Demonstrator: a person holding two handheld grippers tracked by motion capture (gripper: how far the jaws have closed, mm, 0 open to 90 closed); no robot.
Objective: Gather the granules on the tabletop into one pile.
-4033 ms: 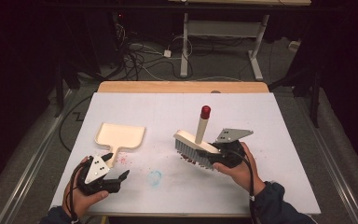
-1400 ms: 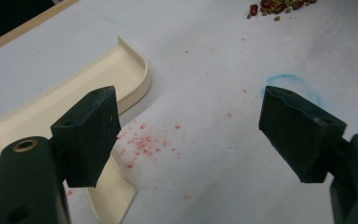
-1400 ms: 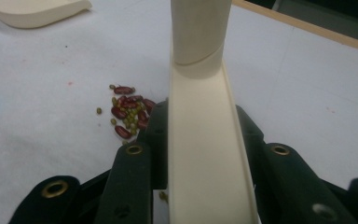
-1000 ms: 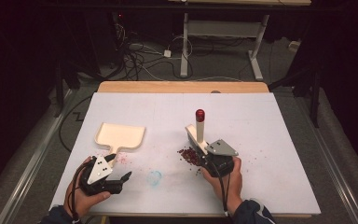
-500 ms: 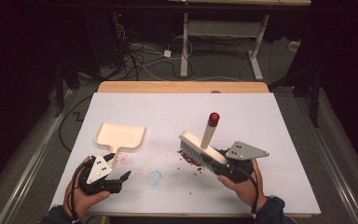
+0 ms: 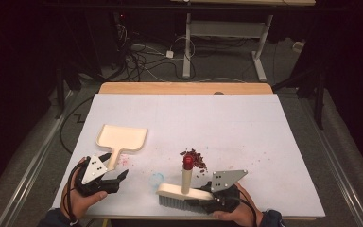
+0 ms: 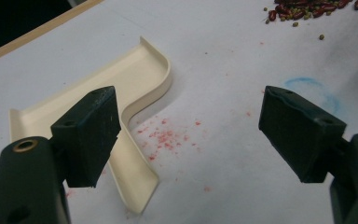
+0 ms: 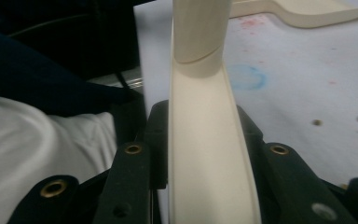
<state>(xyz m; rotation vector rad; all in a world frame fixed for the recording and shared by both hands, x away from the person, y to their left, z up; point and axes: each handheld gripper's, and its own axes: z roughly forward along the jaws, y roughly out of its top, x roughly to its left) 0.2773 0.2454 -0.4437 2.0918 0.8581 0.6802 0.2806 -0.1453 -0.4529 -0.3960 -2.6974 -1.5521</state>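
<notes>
Two claws low at near edge of white tabletop [image 6: 246, 118]. Right claw [image 6: 207, 201] clenched on cream brush [image 6: 184, 193], red-tipped handle upright, just short of red bean pile [image 6: 194, 158]. Left claw [image 6: 116, 177] released, jaws wide apart, beside handle of cream dustpan [image 6: 122, 139]. Blue ring mark [image 6: 156, 179] between claws.

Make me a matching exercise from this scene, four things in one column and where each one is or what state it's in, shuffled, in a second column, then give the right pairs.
Things:
1. brush
2. dustpan
3. pile of red beans
4. left gripper

Places or states:
A. open, jaws spread either side of the dustpan's handle
B. lying flat on the table's left part, held by nothing
C. gripped by the right gripper at the table's near edge
D. loose on the table, just beyond the brush

Pairs: 1-C, 2-B, 3-D, 4-A
</notes>
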